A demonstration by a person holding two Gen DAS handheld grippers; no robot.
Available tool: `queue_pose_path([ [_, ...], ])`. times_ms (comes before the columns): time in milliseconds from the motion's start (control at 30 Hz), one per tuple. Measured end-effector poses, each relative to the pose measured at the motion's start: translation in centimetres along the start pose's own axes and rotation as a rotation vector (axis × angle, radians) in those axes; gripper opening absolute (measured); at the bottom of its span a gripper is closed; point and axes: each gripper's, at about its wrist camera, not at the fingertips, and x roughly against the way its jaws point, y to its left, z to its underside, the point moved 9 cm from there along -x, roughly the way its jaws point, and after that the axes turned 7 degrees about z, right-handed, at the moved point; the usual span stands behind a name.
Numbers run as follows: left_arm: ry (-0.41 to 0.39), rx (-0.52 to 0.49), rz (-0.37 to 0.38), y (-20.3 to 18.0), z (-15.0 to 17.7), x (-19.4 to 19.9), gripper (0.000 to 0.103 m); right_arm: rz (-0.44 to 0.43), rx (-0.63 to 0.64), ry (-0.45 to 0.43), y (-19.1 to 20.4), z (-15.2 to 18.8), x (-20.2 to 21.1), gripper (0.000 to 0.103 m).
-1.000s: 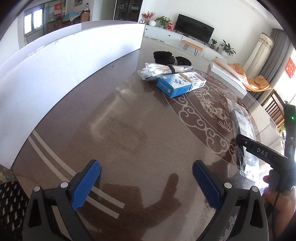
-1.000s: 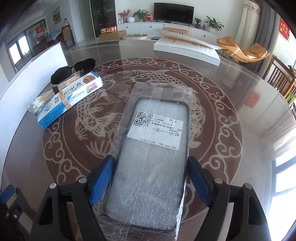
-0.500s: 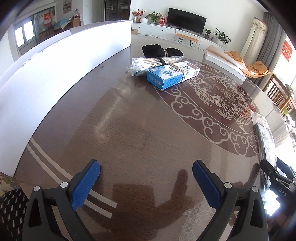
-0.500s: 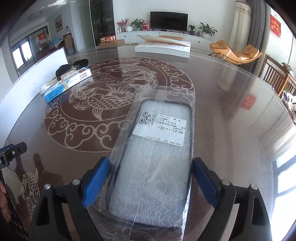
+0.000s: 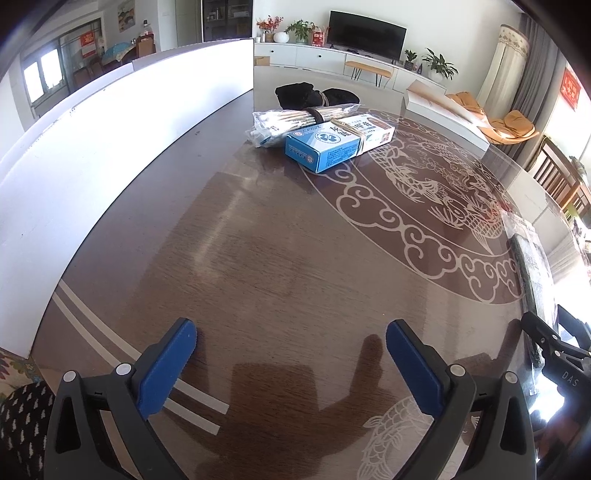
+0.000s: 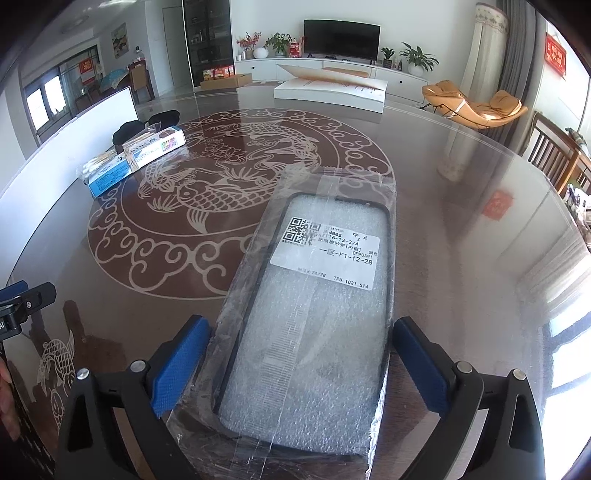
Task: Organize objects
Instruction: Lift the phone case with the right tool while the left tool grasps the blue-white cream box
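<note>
Since a second ago my right hand-held gripper (image 6: 299,365) was opening; its jaws now stand apart around the plastic-wrapped black phone case (image 6: 314,314) on the desk (image 6: 461,221). My left hand-held gripper (image 5: 291,365) is open and empty.

Left wrist camera: sits behind its blue fingers, angled steeply down, close over the round table (image 5: 258,258); blue box (image 5: 338,142) far off at 12 o'clock. Right wrist camera: same steep tilt, very close above the bagged phone case (image 6: 314,314). Shared: the box (at 10 o'clock) (image 6: 136,160), the case at 3 o'clock in the left view (image 5: 532,273), television (image 6: 341,35).
</note>
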Motion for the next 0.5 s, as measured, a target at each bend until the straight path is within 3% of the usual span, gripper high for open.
queue_pose_path([
  [133, 0.009, -0.008, 0.006, -0.2, -0.2, -0.1, 0.103, 0.000, 0.000, 0.000, 0.0, 0.0, 0.0, 0.100],
  [267, 0.045, -0.097, 0.047, -1.2, -1.7, -1.3, 0.103, 0.000, -0.001, 0.001, -0.1, 0.0, 0.0, 0.101],
  [333, 0.068, -0.118, 0.083, -1.5, -3.4, -2.2, 0.103, 0.000, -0.001, 0.001, -0.1, 0.0, 0.0, 0.101],
  [500, 0.008, -0.136, 0.139, -2.0, -10.4, -4.4, 0.103, 0.000, -0.001, 0.002, -0.1, 0.1, 0.0, 0.102],
])
